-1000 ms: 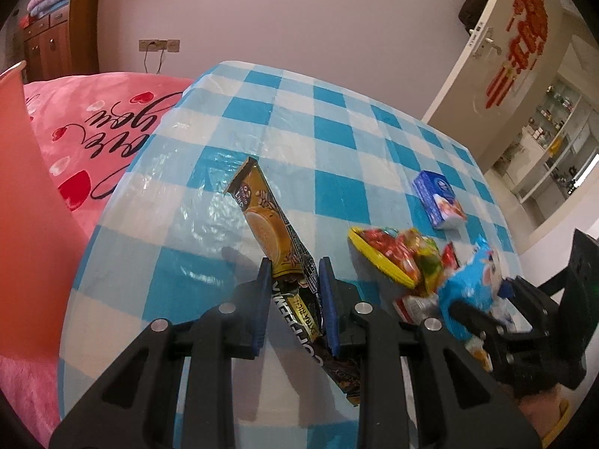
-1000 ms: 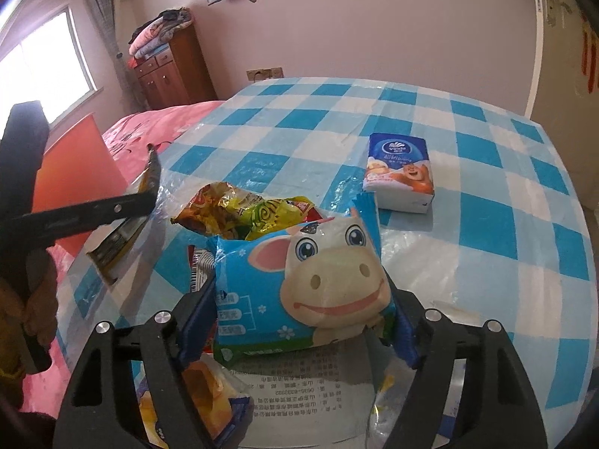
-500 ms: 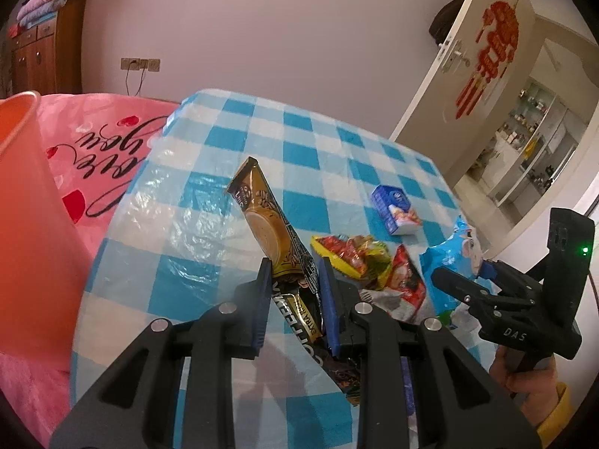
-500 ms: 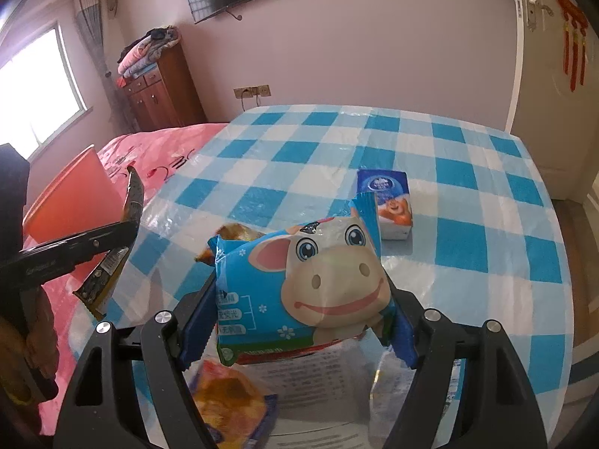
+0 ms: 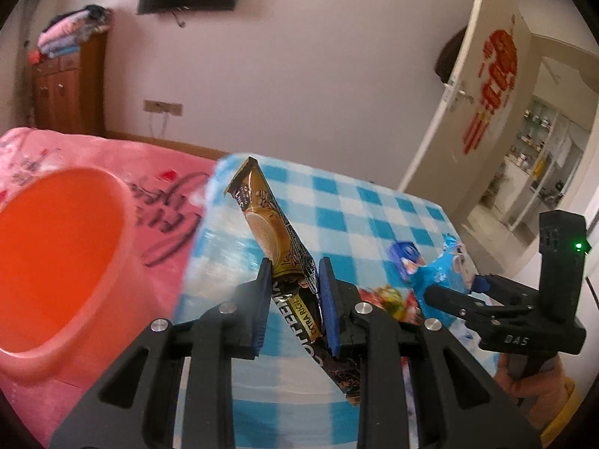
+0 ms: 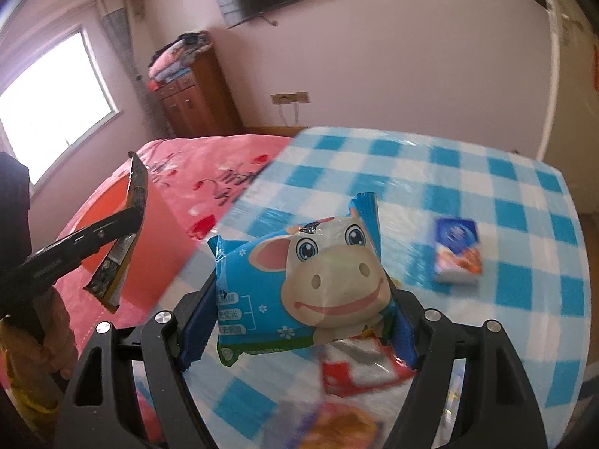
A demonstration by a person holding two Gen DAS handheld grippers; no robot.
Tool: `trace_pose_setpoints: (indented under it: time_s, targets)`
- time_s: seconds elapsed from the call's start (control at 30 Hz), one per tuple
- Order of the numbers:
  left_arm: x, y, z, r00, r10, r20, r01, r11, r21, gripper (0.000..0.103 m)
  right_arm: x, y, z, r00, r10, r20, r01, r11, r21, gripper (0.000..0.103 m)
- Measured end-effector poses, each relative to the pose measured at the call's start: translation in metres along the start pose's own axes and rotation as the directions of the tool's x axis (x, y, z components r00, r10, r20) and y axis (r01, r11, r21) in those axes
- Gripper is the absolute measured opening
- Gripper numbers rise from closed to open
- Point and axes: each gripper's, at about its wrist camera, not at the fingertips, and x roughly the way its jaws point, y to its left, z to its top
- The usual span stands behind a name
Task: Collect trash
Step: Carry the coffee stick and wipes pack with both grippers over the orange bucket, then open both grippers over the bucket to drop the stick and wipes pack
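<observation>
In our left gripper we have the long gold-and-black foil coffee sachet pinched about midway along its length, the two blue pads closed onto its flat faces, its top end sticking up and forward past the fingertips and its lower end trailing back beneath them. We judge it very light, thin and floppy, with slick foil that could slide, so the middle grip suits it. Our right gripper is clamped on the sides of the puffy blue plastic snack packet with a cartoon cow face, held clear above the table; it looks soft, air-filled and light, and we would not squeeze harder in case it crumples or pops out. Ahead and to the left of the left gripper sits the round orange plastic bin, mouth open toward us on the pink printed bedspread, which we take as the place for the trash; nothing stands between the sachet and its rim. Below and ahead of the right gripper, the blue-and-white checked tablecloth carries a small blue tissue pack off to the right, and blurred red-and-white wrappers lie just under the fingers.
</observation>
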Motion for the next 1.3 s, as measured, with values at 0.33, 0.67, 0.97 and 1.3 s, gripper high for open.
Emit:
trace_pose_setpoints:
  time_s: [0.33,0.67,0.97,1.3]
  targets:
    - [-0.044,0.071,0.021,0.976,0.206,0.075,-0.203,0.978,-0.047,0.027,0.030,0.099,0.049,0.992,0.126,-0.014,-0.127,0.977,-0.169,0.077]
    - [-0.057,0.146,0.022,0.933,0.357,0.051,-0.348,0.928,-0.134,0.027,0.067,0.209,0.085,0.975,0.214,-0.054,-0.219,0.909,-0.354,0.077]
    - [-0.055,0.175,0.015,0.922,0.386,0.032,-0.376,0.911,-0.169,0.031,0.111,0.267,0.081,0.983,0.157,-0.096,-0.184,0.829,-0.529,0.083]
    - [-0.057,0.174,0.015,0.895,0.444,0.053,-0.431,0.887,-0.165,0.080,0.102,0.254,0.073,0.982,0.173,-0.072,-0.186,0.844,-0.502,0.092]
